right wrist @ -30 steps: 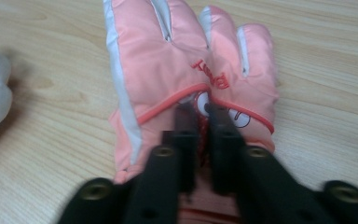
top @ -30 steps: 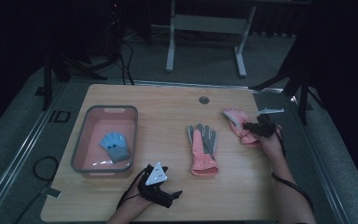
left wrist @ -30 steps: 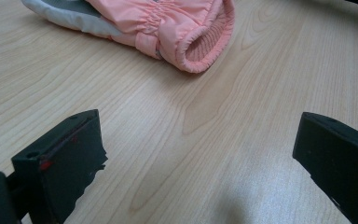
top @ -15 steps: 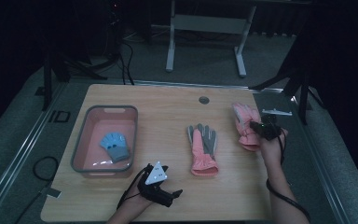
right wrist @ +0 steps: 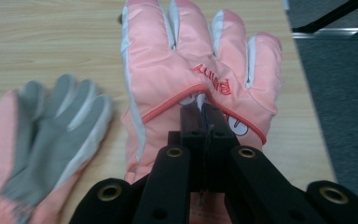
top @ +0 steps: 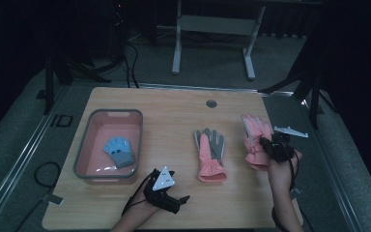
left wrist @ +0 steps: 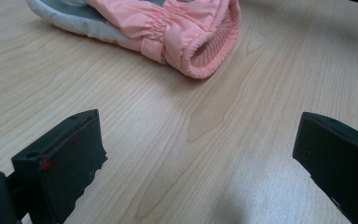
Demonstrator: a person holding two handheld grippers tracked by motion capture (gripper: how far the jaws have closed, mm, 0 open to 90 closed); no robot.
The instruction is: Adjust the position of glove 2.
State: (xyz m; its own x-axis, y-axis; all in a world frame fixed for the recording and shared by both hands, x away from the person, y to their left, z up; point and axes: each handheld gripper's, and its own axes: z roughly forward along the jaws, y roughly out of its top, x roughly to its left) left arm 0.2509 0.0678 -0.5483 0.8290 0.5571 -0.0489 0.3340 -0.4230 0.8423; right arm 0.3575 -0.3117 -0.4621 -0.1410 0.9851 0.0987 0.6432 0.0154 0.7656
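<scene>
Now R gripper pinches pink glove mid-back, glove ahead of it.

Two pink gloves lie on the table; one blue glove lies in one pink bin.

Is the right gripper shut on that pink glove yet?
Shut: the right gripper has its jaws pressed together, pinching the back of the pink glove.

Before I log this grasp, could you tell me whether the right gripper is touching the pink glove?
Touching: in the right gripper view the right gripper is shut, pinching the pink glove at its back.
</scene>
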